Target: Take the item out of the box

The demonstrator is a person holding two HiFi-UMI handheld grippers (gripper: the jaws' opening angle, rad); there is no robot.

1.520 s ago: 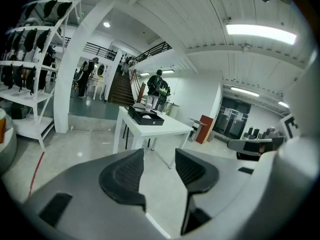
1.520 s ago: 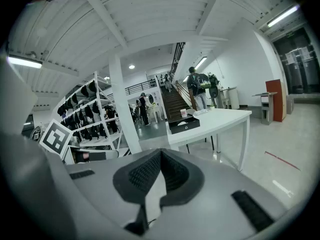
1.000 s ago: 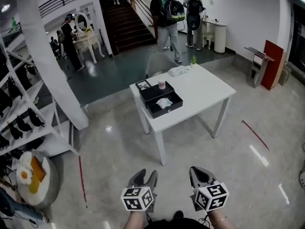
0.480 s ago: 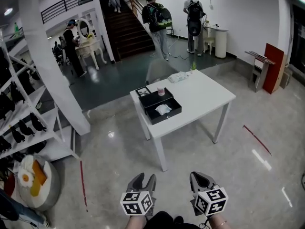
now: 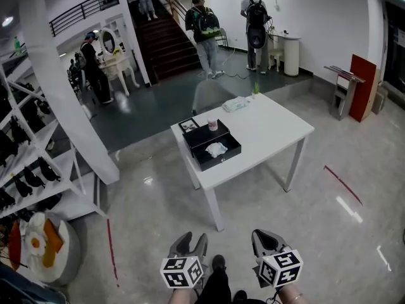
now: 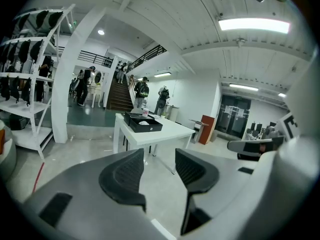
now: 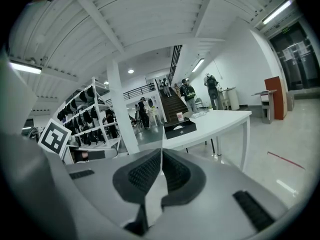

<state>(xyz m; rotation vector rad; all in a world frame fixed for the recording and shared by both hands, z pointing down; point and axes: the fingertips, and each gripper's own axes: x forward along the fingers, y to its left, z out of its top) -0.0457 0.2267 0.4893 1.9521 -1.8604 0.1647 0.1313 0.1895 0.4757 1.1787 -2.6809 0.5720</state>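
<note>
At the far left a white shelving rack (image 5: 28, 144) holds dark items, and a white pillar (image 5: 66, 100) rises just right of it. Low in the head view, near the person, the left gripper (image 5: 193, 238) is held above the pale floor (image 5: 158, 214), well short of the table; its jaws stand apart with only floor showing between the ribbed pads, so it has hold of nothing. Farther off, toward the middle, a white table (image 5: 272, 132) carries a black box (image 5: 212, 145) near its left edge. The box is open, and a white crumpled item (image 5: 216, 149) lies inside its nearer half. A small cup (image 5: 213, 125) stands just beyond the box, and a pale bundle (image 5: 235, 102) lies at the table's far edge. Behind the table, people stand near a dark staircase (image 5: 168, 40). To the right of the left gripper, the right gripper (image 5: 264, 234) is also held low and well apart from the table; its jaws are brought together, pads meeting at the tips, with nothing caught between them. A red line (image 5: 342, 183) marks the floor at the right, and a red panel (image 5: 362, 86) leans at the far right.
</note>
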